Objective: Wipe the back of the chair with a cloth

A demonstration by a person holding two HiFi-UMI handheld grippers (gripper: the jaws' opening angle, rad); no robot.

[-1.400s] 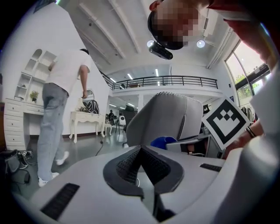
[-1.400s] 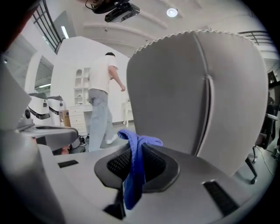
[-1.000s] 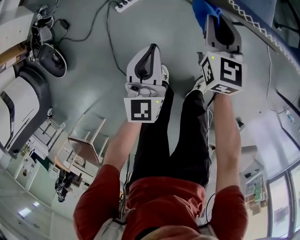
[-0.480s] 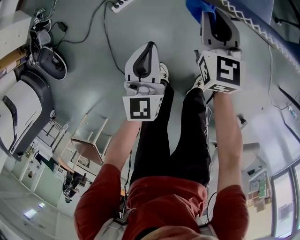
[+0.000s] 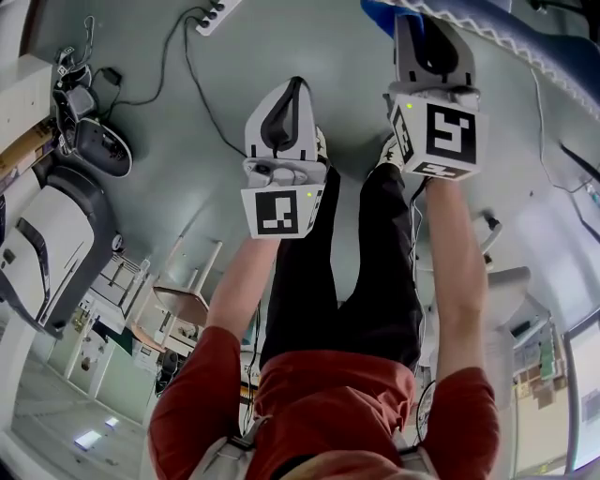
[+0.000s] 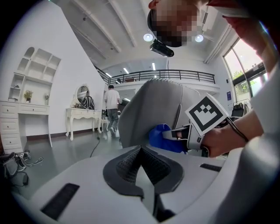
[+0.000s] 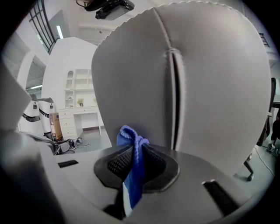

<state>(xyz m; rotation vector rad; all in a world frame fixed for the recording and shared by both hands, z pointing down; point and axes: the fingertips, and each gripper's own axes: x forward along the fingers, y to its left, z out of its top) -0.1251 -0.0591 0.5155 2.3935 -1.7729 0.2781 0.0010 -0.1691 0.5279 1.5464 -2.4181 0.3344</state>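
The chair's grey back (image 7: 197, 78) fills the right gripper view, with a stitched seam down its middle. My right gripper (image 7: 133, 151) is shut on a blue cloth (image 7: 132, 170), whose bunched top lies close against the chair's back. In the head view the right gripper (image 5: 412, 23) is at the top, with the cloth (image 5: 380, 14) beside the chair's stitched edge (image 5: 497, 28). My left gripper (image 5: 298, 86) hangs lower and to the left, shut and with nothing in it. From the left gripper view (image 6: 141, 151) I see the chair's back (image 6: 153, 109), the cloth (image 6: 164, 138) and the right gripper's marker cube (image 6: 205, 116).
A power strip (image 5: 214, 14) and cables lie on the grey floor. Black gear (image 5: 89, 141) and a white machine (image 5: 47, 244) sit at the left. A small wooden chair (image 5: 183, 300) stands near my legs. A person (image 6: 112, 107) stands far off by a white dresser (image 6: 83, 116).
Both grippers have moved up in the head view, toward the chair. The right one has carried the cloth closer to the chair's stitched edge. Neither gripper's jaws have changed.
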